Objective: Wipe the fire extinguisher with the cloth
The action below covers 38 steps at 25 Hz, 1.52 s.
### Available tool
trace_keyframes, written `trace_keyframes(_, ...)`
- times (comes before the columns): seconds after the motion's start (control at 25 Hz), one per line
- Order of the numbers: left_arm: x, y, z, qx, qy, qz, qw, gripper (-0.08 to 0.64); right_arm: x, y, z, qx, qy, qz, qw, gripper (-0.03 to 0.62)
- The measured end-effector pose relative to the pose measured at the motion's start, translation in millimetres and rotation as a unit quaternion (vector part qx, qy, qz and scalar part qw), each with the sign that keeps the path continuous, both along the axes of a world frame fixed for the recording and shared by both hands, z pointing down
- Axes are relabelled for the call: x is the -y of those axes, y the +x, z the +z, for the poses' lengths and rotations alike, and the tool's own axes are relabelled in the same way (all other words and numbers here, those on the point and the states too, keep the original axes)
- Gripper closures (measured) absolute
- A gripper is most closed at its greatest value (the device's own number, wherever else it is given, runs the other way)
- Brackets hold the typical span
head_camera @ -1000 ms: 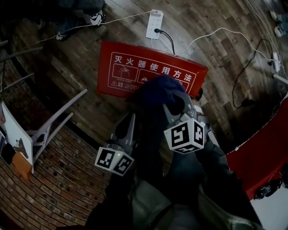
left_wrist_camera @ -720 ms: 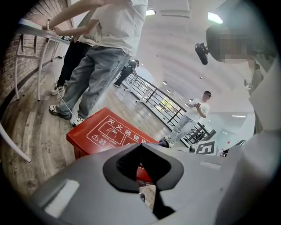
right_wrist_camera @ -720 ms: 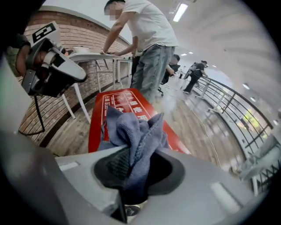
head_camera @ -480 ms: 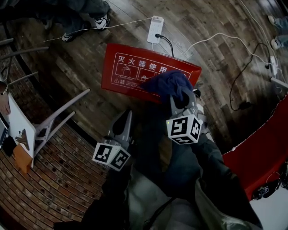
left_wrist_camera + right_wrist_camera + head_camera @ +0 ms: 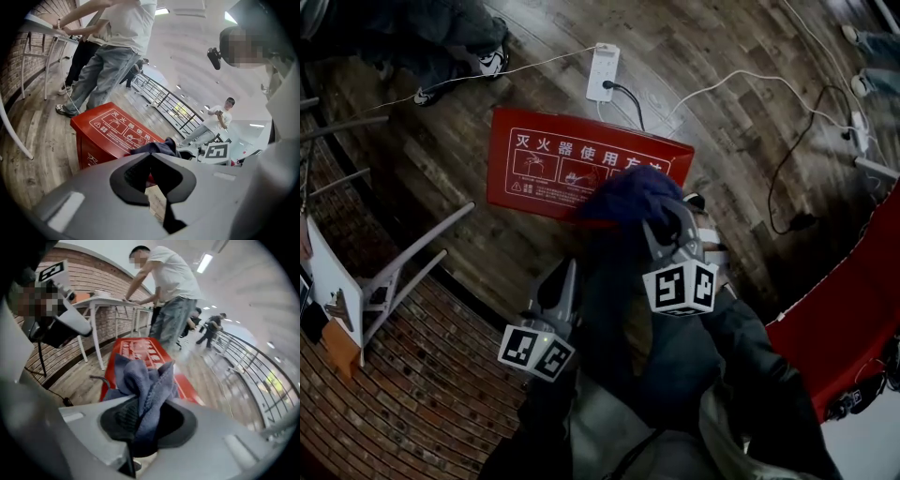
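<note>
Left gripper (image 5: 568,274) closed, nothing in it, sitting short of the red extinguisher box (image 5: 539,164). My right gripper (image 5: 143,401) is clamped on the blue cloth (image 5: 628,195), bunched over the box's near edge, right end. Power strip (image 5: 602,73) on the floor beyond.

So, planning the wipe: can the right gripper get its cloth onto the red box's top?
Probably yes: the right gripper, shut on the cloth, hangs right at the red box, with nothing else on its top.
</note>
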<state>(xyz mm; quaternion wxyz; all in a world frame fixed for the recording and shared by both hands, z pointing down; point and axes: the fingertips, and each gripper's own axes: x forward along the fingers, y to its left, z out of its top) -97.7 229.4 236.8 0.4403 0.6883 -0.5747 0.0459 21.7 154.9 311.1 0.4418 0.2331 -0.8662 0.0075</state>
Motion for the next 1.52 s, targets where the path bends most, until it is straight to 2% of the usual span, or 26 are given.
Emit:
trace_keyframes(0.08,-2.0,3.3,1.7,0.0,0.0,-0.002,1.0,0.555,21.1,43.8,1.3,-0.007,-0.004,0.059,0.998,0.505)
trace_keyframes(0.12,-3.5,4.2,3.2,0.001,-0.001,-0.004,1.0,0.555,27.8,58.3,1.6,-0.006,-0.003,0.073,0.997,0.505)
trace_keyframes(0.24,-9.7,8.4,8.9,0.001,-0.01,-0.011,0.9999,0.555,29.4,77.9,2.2,0.036,-0.009,0.087,0.996,0.505)
trace_keyframes(0.32,-12.1,13.4,12.6,0.001,-0.015,-0.014,0.9998,0.555,18.0,85.3,9.5,0.047,-0.022,0.065,0.997,0.505)
trace_keyframes(0.48,-16.2,26.7,21.7,0.0,-0.022,-0.008,0.9997,0.555,-27.4,71.5,27.9,0.05,-0.033,-0.049,0.997,0.505)
trace_keyframes(0.52,-18.1,31.2,24.7,-0.001,-0.027,-0.008,0.9996,0.555,-36.3,68.4,29.3,0.06,-0.038,-0.059,0.996,0.505)
trace_keyframes(0.64,-20.8,45.3,35.0,-0.005,-0.037,-0.005,0.9993,0.555,-39.2,69.6,32.8,0.084,-0.041,-0.045,0.995,0.505)
trace_keyframes(0.84,-18.7,66.2,48.9,-0.007,-0.042,0.001,0.9991,0.555,28.0,74.1,56.6,0.087,0.005,-0.012,0.996,0.505)
trace_keyframes(0.96,-17.9,76.8,57.9,-0.009,-0.047,0.001,0.9989,0.555,78.4,75.5,66.9,0.106,0.006,0.022,0.994,0.505)
trace_keyframes(1.04,-17.4,80.7,64.8,-0.01,-0.049,-0.002,0.9987,0.555,91.5,73.0,70.1,0.115,0.009,0.02,0.993,0.505)
trace_keyframes(1.2,-16.1,81.1,75.1,-0.01,-0.052,-0.01,0.9985,0.555,58.8,65.8,77.6,0.106,0.008,-0.019,0.994,0.505)
trace_keyframes(1.44,-10.4,84.0,85.9,-0.01,-0.059,-0.003,0.9982,0.555,-27.8,51.2,85.0,0.119,-0.055,-0.067,0.989,0.505)
trace_keyframes(1.52,-9.2,85.5,86.9,-0.01,-0.062,0.0,0.998,0.555,-38.2,51.4,92.1,0.11,-0.055,-0.096,0.988,0.505)
